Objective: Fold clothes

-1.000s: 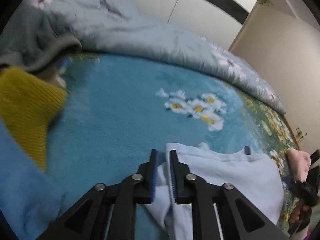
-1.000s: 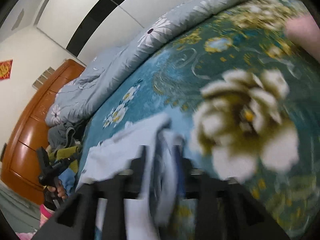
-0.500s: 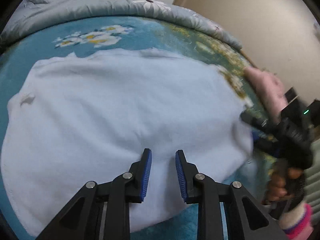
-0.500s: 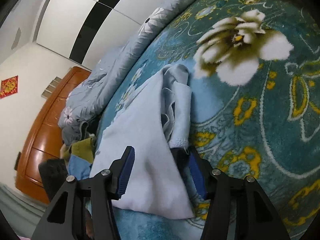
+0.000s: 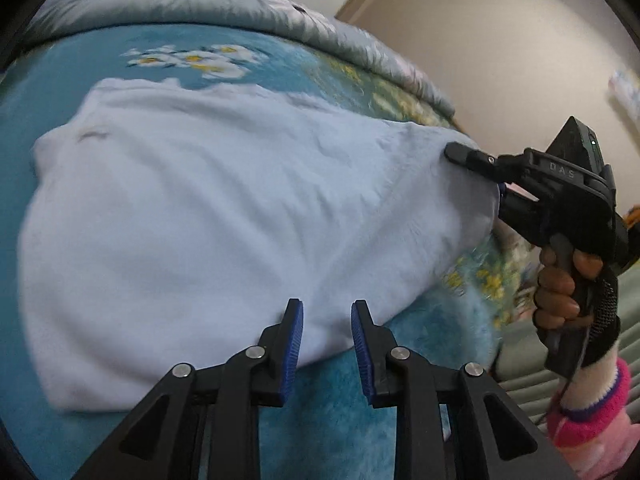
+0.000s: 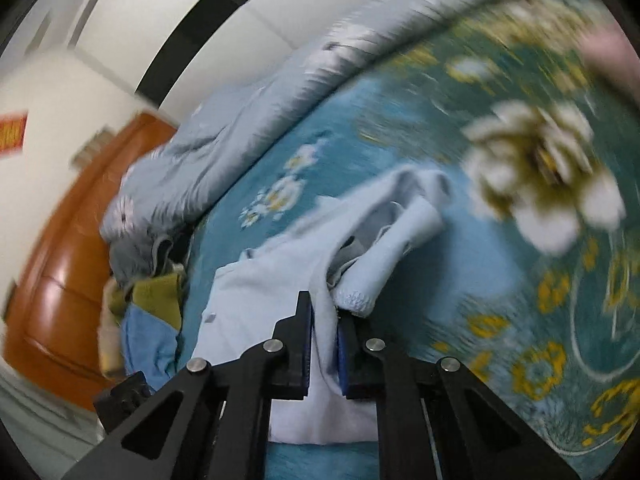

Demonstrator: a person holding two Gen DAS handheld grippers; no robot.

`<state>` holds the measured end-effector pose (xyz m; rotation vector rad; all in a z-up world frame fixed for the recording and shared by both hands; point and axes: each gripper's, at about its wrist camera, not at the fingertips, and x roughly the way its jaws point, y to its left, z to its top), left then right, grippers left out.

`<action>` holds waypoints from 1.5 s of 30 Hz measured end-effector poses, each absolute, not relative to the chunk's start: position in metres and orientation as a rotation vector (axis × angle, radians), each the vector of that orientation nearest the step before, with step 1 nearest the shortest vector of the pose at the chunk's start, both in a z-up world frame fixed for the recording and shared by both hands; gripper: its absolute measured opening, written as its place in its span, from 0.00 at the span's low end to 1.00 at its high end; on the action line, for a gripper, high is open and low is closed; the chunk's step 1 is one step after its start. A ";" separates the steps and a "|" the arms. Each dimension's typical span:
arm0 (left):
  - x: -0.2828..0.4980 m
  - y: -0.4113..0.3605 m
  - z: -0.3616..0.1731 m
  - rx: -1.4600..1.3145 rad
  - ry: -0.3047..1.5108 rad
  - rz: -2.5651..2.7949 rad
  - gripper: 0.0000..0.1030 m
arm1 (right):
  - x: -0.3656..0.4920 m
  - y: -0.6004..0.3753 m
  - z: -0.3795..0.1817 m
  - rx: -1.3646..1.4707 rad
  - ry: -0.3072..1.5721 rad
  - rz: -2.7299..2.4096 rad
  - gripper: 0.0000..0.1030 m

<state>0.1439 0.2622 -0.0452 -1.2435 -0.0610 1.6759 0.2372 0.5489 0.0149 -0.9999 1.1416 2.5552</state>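
A pale blue shirt (image 5: 208, 208) lies spread on the teal flowered bed blanket (image 5: 72, 64). My left gripper (image 5: 326, 316) is open and empty, its fingertips just over the shirt's near edge. My right gripper (image 6: 323, 312) is shut on a fold of the shirt (image 6: 280, 280) at its side edge; a bunched sleeve (image 6: 404, 216) lies just beyond it. In the left wrist view the right gripper (image 5: 480, 168) shows at the right, pinching the shirt's far right edge and lifting it slightly.
A grey-blue flowered quilt (image 6: 256, 112) is heaped along the far side of the bed. A pile of yellow and blue clothes (image 6: 148, 308) lies by the wooden headboard (image 6: 60, 256). A pink garment (image 6: 612, 52) lies at the far right. The bed's edge is below the right hand (image 5: 560, 292).
The left gripper let go of the shirt, opened and swung right over the spread shirt. The right gripper opened, then shut on the shirt's side edge.
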 end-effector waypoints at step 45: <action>0.082 0.194 0.005 -1.138 -0.226 1.784 0.47 | 0.206 0.441 -0.001 -1.249 0.992 2.712 0.45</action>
